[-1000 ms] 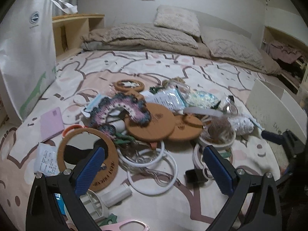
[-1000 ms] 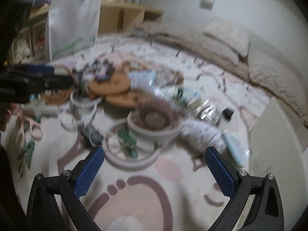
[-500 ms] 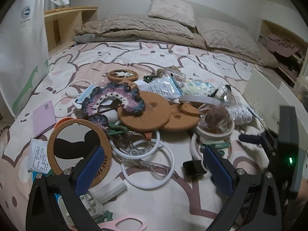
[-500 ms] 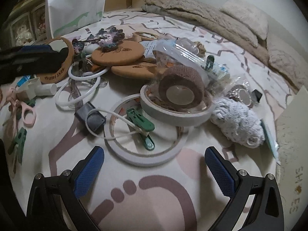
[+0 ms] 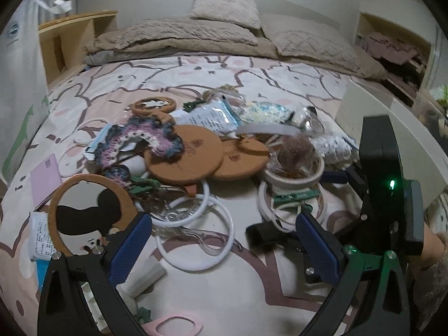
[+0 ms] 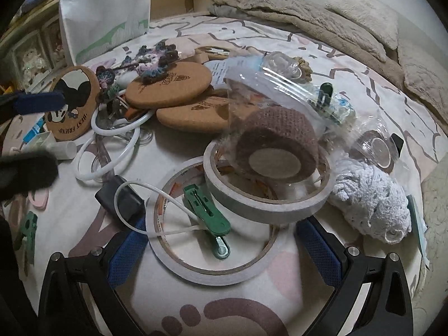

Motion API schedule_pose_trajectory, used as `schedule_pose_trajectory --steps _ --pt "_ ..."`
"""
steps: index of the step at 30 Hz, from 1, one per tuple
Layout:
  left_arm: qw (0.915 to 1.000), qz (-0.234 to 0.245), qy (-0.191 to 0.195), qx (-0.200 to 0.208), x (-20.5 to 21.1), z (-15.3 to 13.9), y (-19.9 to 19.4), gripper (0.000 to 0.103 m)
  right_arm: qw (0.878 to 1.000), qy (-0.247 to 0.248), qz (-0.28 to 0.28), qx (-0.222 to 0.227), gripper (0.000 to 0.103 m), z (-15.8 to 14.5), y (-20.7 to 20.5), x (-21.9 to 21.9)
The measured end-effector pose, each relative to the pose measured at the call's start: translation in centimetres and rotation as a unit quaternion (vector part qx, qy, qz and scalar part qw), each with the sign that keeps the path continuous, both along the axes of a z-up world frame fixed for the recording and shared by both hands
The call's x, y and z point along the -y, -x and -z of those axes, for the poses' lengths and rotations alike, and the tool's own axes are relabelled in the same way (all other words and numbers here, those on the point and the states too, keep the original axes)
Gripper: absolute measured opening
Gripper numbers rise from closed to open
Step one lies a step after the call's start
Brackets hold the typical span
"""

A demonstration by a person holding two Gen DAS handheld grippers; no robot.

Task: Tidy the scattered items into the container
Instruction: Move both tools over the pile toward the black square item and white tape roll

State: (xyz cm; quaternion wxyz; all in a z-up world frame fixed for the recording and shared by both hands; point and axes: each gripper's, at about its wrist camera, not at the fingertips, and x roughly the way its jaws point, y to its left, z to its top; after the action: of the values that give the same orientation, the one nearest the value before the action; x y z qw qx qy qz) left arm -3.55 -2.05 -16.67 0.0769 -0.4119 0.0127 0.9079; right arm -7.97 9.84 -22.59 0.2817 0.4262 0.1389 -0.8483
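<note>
Nothing looks tidied yet: the scattered items, among them 2 cork coasters (image 5: 183,155), white rings (image 5: 193,240) and tape rolls (image 6: 212,240), all lie on the bedspread (image 5: 212,288), both the left gripper (image 5: 224,249) and the right gripper (image 6: 221,254) spread wide and empty, the white container (image 5: 392,128) beside the pile.

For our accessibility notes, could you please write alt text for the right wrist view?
The open right gripper straddles a flat white tape ring holding a green plastic clip, amid clutter on a patterned bedsheet.

The round cork coaster (image 6: 73,103) with a cartoon mouse figure reads "BEST FRIEND" along its lower rim.
</note>
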Motion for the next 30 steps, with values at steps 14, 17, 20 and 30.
schedule_pose_trajectory --steps 14,17,20,30 --pt "0.9990 0.031 -0.001 0.032 -0.9 1.6 0.1 0.103 1.000 0.000 0.003 -0.019 0.084 -0.5 -2.1 -0.6" --pt "0.9984 0.039 -0.009 0.040 -1.3 1.9 0.1 0.103 1.000 0.001 0.007 -0.021 0.079 -0.5 -2.5 -0.9" --pt "0.9978 0.043 -0.015 0.048 -1.6 2.3 0.2 0.103 1.000 0.002 0.011 -0.020 0.071 -0.5 -3.1 -1.3" --pt "0.9982 0.004 -0.042 0.043 0.4 1.6 0.4 0.103 0.999 -0.002 0.032 -0.004 0.102 -0.2 -2.3 -1.7"
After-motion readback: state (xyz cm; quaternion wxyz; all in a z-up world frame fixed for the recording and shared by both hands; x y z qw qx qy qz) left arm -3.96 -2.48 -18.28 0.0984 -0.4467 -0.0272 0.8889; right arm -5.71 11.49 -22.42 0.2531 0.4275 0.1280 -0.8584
